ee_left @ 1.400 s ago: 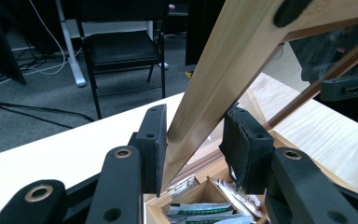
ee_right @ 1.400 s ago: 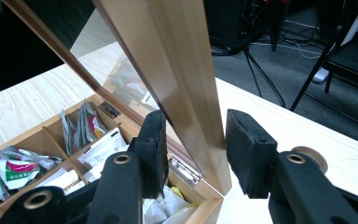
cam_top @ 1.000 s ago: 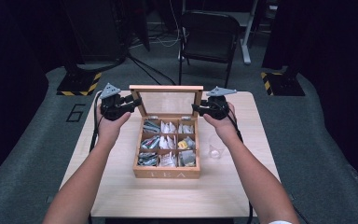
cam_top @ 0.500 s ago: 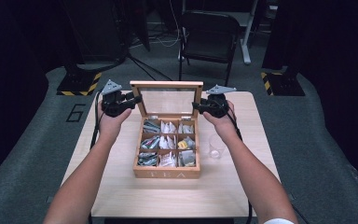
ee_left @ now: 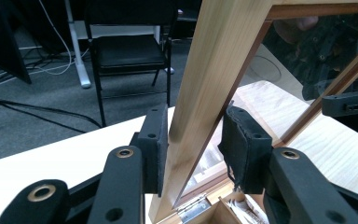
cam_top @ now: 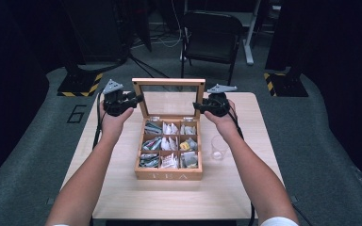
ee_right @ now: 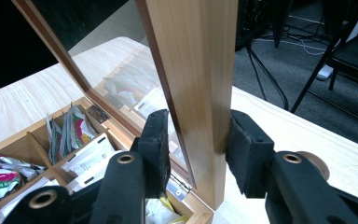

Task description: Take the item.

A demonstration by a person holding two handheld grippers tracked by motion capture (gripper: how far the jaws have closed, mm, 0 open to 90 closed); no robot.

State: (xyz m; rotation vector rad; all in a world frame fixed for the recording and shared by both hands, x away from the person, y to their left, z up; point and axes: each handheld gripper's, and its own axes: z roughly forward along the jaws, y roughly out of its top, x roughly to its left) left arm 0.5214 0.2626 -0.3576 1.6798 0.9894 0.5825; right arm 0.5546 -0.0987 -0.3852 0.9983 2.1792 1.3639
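Tea box (cam_top: 168, 175) sits mid-table, centre of the high view, wooden, nine compartments in a 3x3 grid, packets (cam_top: 170, 143) in the cells. "TEA" lettering shows on the front wall. Hinged lid (cam_top: 168, 83) is raised roughly upright at the back edge: wood frame with a glass pane.

Left gripper (cam_top: 136, 100) is at the left upright of the lid frame, centre-left of the high view. In the left gripper view its jaws straddle that frame piece (ee_left: 200, 93): left pad looks to be against the wood, right pad is close beside it with a slim gap showing on the glass side. Partly open, bracketing the frame; can't tell if it's a firm clamp. Hinge (ee_left: 191, 210) is visible low centre of that view.

Right gripper (cam_top: 198, 105) is at the right upright of the lid, centre-right of the high view. In the right gripper view the jaws sit on either side of the frame post (ee_right: 196, 84), right pad seems to touch the wood, left pad is just beside the glass edge. Same story: partly open around the frame, contact pressure unclear.

Clear plastic cup (cam_top: 219, 147) stands on the table (cam_top: 122, 197) just right of the box, beside the right forearm. Folding chair (cam_top: 211, 40) is behind the table, top centre.
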